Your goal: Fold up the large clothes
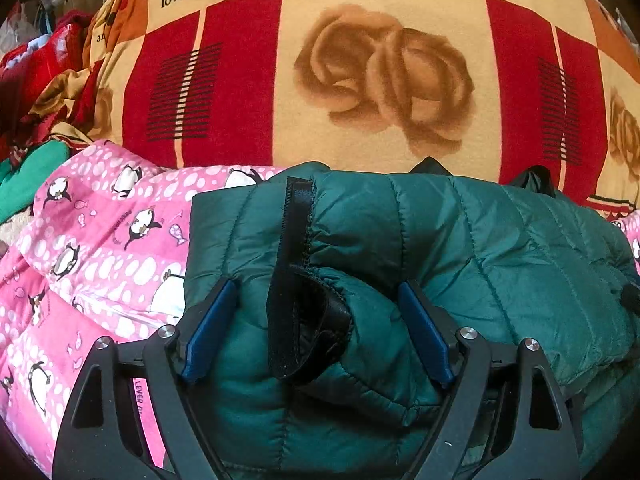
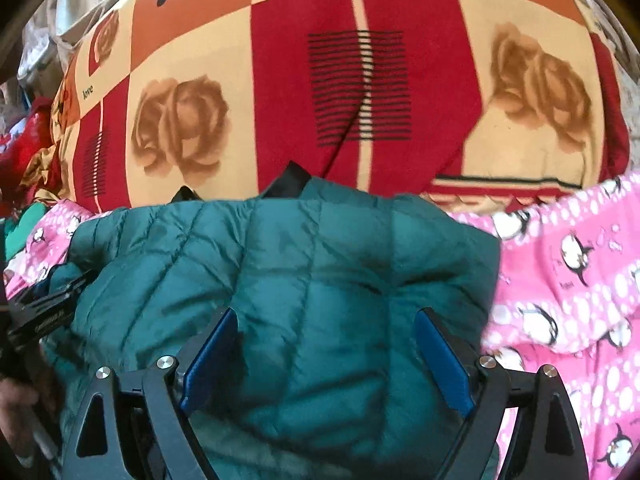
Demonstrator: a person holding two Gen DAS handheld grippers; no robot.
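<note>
A dark green quilted puffer jacket [image 1: 460,248] lies bunched and folded on a pink penguin-print blanket [image 1: 100,240]. My left gripper [image 1: 318,300] is open, its blue pads either side of a puffy fold with a black zipper strip and cuff [image 1: 300,280]. In the right wrist view the same jacket [image 2: 300,260] fills the middle; my right gripper [image 2: 326,328] is open, with jacket fabric between its wide-spread pads. The left gripper's black frame [image 2: 44,312] shows at that view's left edge.
A red, orange and cream blanket with roses and "love" print [image 1: 380,60] covers the surface behind the jacket. A heap of red and green clothes [image 1: 36,120] lies at the far left. The pink blanket [image 2: 568,280] extends to the right.
</note>
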